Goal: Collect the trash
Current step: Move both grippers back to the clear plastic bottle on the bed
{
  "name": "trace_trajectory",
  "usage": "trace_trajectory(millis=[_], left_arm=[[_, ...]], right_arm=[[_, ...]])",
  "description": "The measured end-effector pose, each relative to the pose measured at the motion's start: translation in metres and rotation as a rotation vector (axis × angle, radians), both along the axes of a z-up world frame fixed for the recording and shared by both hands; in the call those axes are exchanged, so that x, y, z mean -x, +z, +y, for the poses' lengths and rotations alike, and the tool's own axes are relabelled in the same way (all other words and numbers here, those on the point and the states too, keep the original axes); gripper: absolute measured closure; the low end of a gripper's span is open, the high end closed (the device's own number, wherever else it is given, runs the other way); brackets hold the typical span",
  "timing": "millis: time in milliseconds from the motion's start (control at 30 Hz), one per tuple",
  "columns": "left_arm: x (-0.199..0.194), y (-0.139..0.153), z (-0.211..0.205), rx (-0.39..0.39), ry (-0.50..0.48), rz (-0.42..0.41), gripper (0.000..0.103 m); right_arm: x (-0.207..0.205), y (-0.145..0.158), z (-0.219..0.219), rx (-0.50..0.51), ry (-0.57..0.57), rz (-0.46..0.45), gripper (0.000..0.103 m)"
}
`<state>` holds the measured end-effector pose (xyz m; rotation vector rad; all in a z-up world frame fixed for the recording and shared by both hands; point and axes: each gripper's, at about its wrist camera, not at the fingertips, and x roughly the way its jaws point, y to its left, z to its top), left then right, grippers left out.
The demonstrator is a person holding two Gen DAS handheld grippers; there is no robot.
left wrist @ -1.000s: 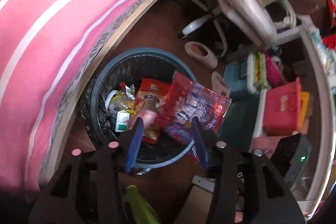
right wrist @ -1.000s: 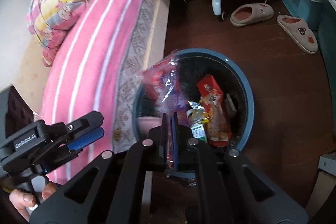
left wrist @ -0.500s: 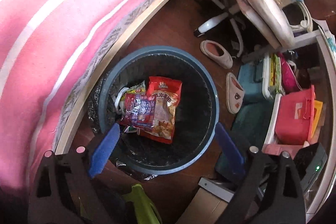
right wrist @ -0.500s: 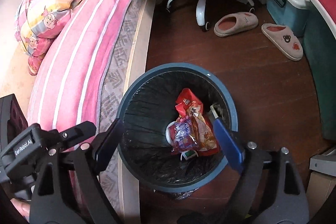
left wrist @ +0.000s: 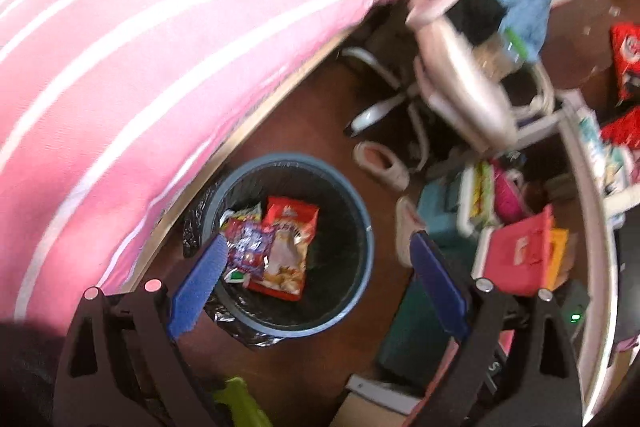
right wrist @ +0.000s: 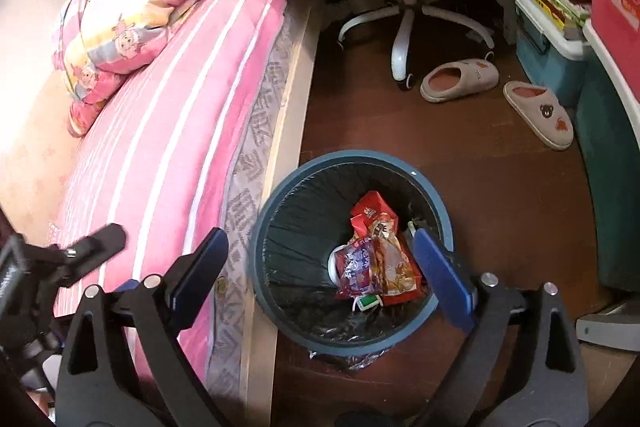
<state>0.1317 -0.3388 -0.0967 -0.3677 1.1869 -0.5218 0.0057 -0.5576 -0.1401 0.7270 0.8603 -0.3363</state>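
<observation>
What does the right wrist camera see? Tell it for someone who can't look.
A blue trash bin on a dark floor holds snack wrappers, seen between the open, empty right tool. A pink striped bed lies left.

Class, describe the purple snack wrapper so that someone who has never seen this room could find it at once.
Start at the pink striped bed; beside its wooden edge on the brown floor stands a round blue bin with a black liner. Inside lies the purple wrapper, on top of the pile beside a red-and-orange snack bag. It is the only purple piece there.
</observation>
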Motion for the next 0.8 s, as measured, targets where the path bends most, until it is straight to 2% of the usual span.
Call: trace_trajectory(millis=[267,400,533,600,800], left_arm=[[0.024,0.053,0.080,0.183,0.155,-0.075,0.012],[0.033,0.078,0.125,0.216,0.186,-0.131,0.012],[0.041,0.095,0.184,0.252,0.271,-0.175,0.012],[0.044,0.099,0.217,0.248,0.327,-0.188,0.012],[0.052,0.093,0.298,0.158,0.451,-0.226,0.012]], right_arm=[[0.002,0.060,0.035,0.036,0.066,-0.106,0.008],[-0.003,0.099,0.070,0.061,0.144,-0.185,0.007],[-0.010,0.131,0.110,0.072,0.225,-0.249,0.006],[-0.017,0.145,0.136,0.058,0.277,-0.277,0.006],[-0.044,0.164,0.219,0.044,0.469,-0.333,0.006]])
